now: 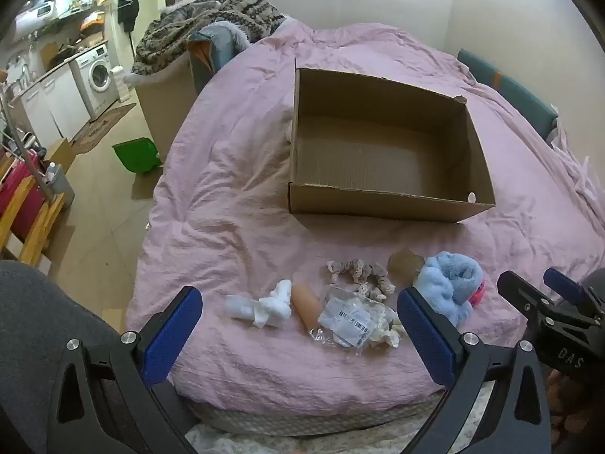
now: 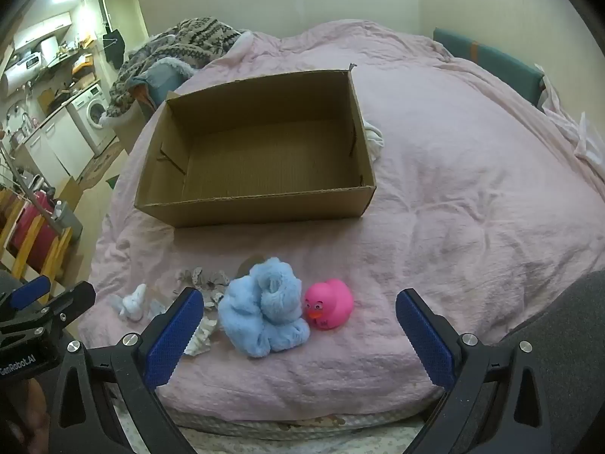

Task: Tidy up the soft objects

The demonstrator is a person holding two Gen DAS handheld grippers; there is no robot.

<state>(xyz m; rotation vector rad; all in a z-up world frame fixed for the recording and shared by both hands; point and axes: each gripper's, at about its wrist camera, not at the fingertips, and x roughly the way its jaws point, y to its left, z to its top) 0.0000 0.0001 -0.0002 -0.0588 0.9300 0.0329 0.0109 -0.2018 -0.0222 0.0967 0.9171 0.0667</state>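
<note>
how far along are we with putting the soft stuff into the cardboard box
Nothing looks done yet: the cardboard box shows no soft item inside, only a small white thing in one corner. Nothing is in hand; the left gripper and right gripper are both open. Left on the pink duvet: the blue fluffy cloth, pink rubber duck, white cloth, patterned scrunchie and plastic packet.

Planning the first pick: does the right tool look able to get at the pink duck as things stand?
Probably yes: the right tool is open and the pink duck sits uncovered just ahead, touching only the blue plush on its left.
</note>
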